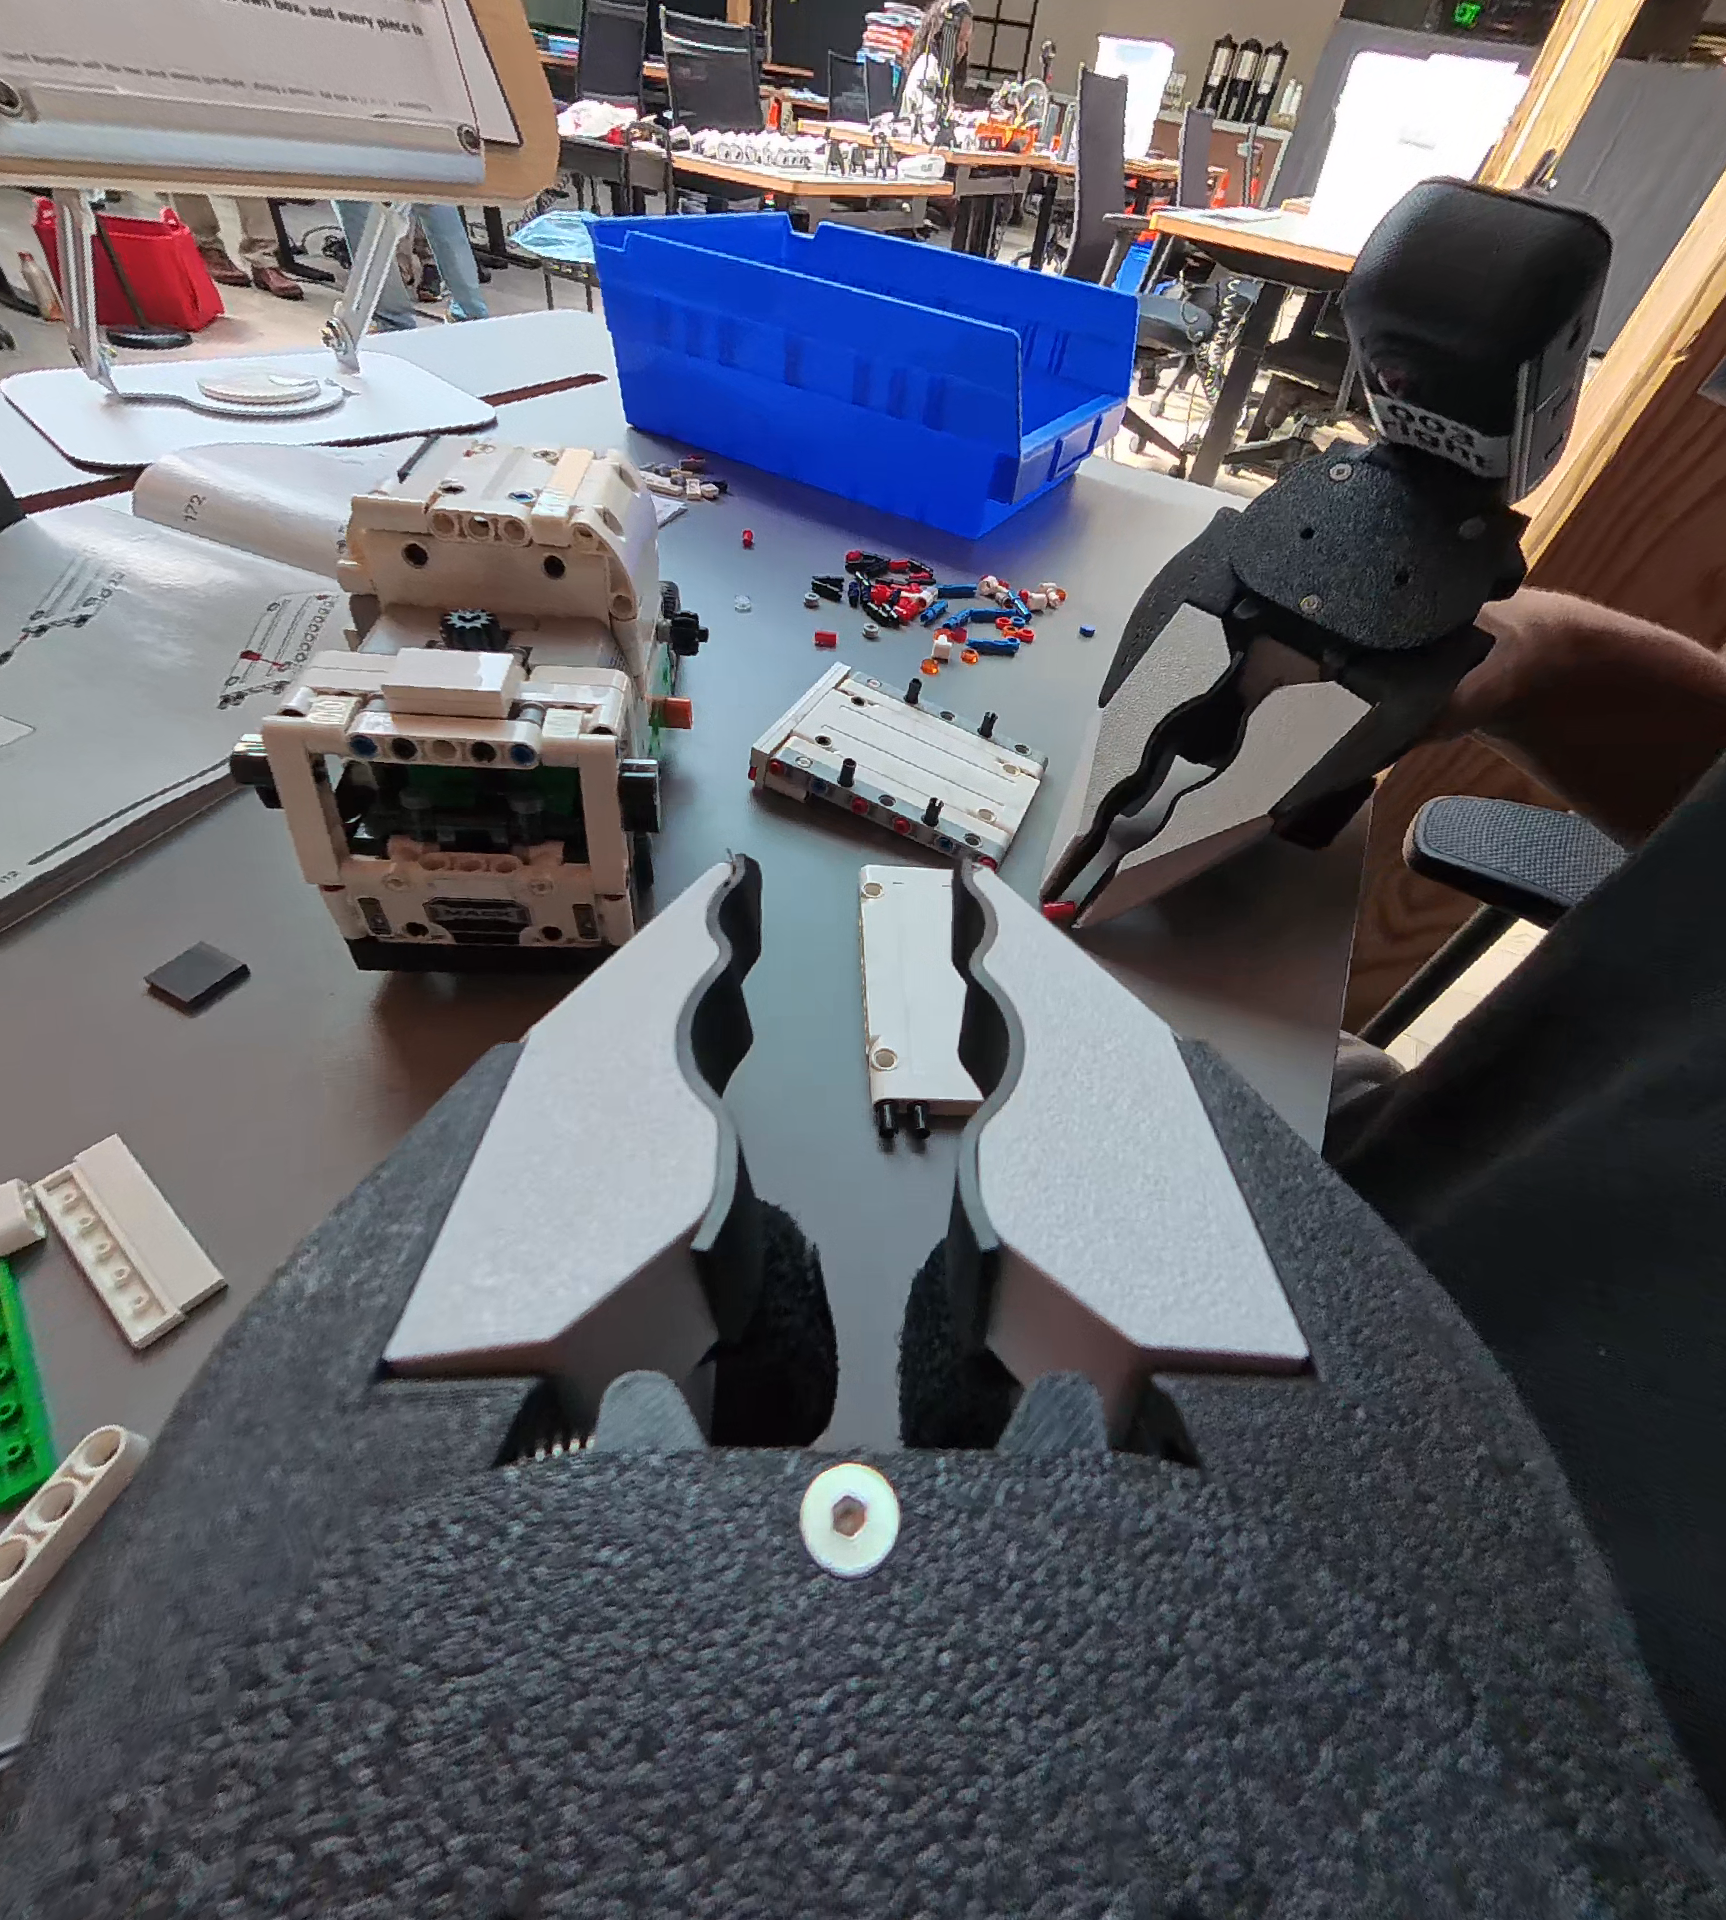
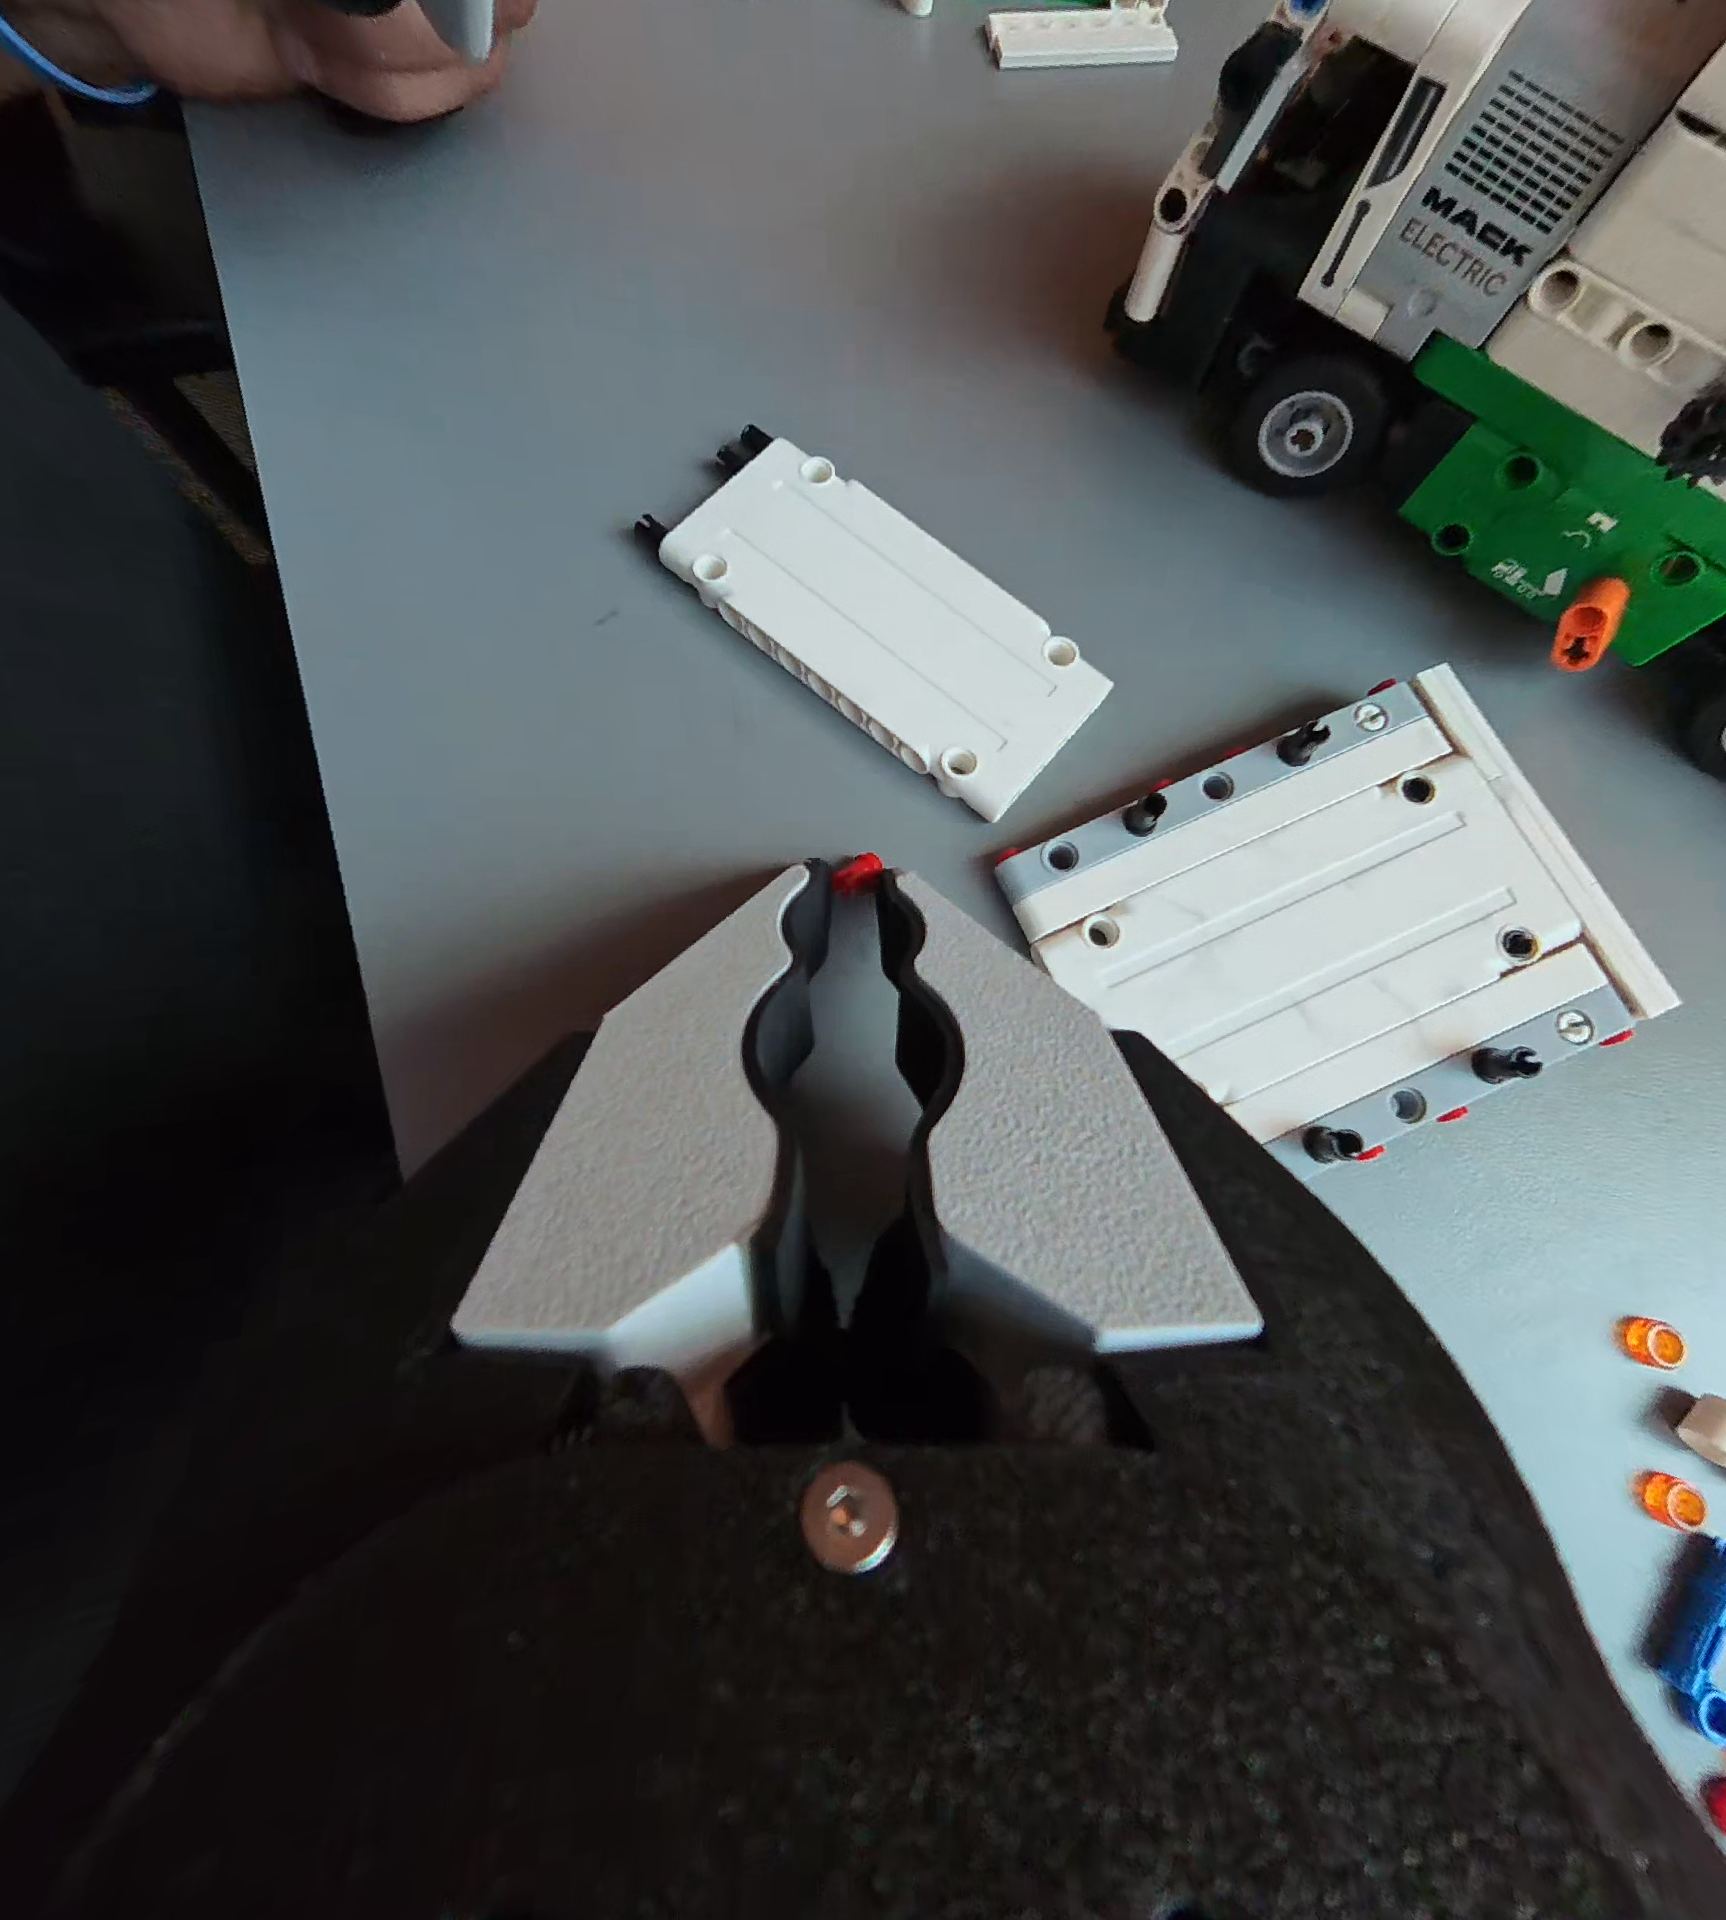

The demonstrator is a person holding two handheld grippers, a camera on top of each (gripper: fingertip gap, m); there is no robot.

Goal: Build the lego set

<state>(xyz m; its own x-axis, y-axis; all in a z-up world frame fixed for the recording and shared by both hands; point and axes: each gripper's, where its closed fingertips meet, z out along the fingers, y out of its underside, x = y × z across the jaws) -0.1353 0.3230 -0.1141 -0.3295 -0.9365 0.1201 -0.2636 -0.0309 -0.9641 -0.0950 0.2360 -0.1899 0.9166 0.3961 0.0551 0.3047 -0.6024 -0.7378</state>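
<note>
Right claw point(image 2: 854, 878), tilted tableward, pinches red peg point(image 2: 857, 873).

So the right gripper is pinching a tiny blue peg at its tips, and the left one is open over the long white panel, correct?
Nearly. The peg is red, not blue; the right wrist view shows it pinched at the right gripper's tips. The left gripper is indeed open over the long white panel.

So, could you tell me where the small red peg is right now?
The red peg is pinched at the right gripper's tips, low over the table, beside the pinned white panel.
</note>
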